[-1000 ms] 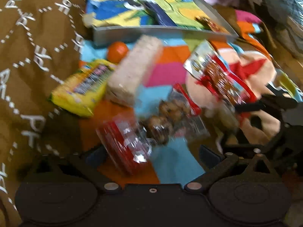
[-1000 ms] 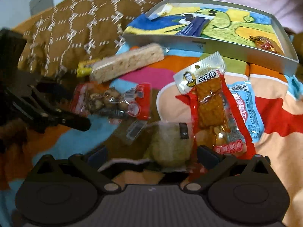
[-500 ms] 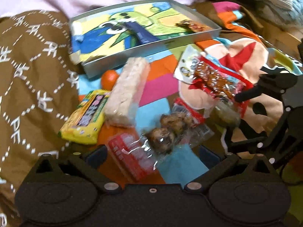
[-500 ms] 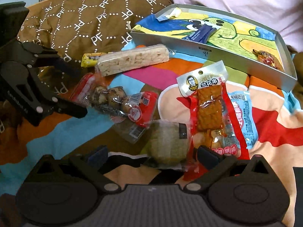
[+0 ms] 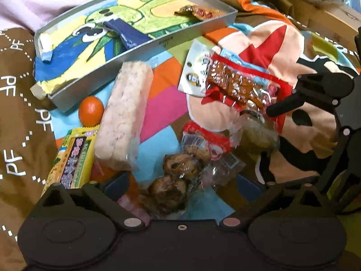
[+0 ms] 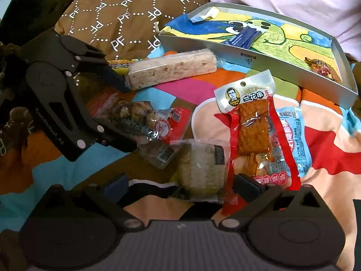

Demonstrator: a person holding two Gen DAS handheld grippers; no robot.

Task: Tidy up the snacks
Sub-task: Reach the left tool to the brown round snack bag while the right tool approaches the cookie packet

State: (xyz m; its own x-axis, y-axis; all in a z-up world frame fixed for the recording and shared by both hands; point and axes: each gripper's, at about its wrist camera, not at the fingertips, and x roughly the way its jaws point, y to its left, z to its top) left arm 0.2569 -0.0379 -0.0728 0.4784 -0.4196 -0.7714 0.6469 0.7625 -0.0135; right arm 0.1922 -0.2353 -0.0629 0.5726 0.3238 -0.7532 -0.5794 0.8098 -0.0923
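Observation:
Snacks lie on a colourful blanket in front of a grey tray (image 5: 198, 31) (image 6: 266, 67). My left gripper (image 5: 182, 184) (image 6: 123, 115) is open, its jaws straddling a clear red-ended pack of brown balls (image 5: 178, 178) (image 6: 144, 118). My right gripper (image 6: 180, 184) (image 5: 274, 110) is open around a round green cake in clear wrap (image 6: 199, 169) (image 5: 259, 132). A long rice bar (image 5: 126, 117) (image 6: 171, 68), a dried-tofu packet (image 5: 234, 81) (image 6: 252, 122), a yellow packet (image 5: 72, 160) and an orange (image 5: 91, 110) lie nearby.
The tray holds a dark blue sachet (image 5: 127, 33) (image 6: 243, 37) and a small wrapped snack (image 5: 198, 11) (image 6: 322, 68) on a cartoon liner. A brown patterned quilt (image 5: 20, 113) (image 6: 121, 15) borders the left. A blue-and-red packet (image 6: 291, 140) lies under the tofu packet.
Both grippers have moved forward and lower over the snacks. The left one has closed in around the brown-ball pack; the right one sits nearer the green cake.

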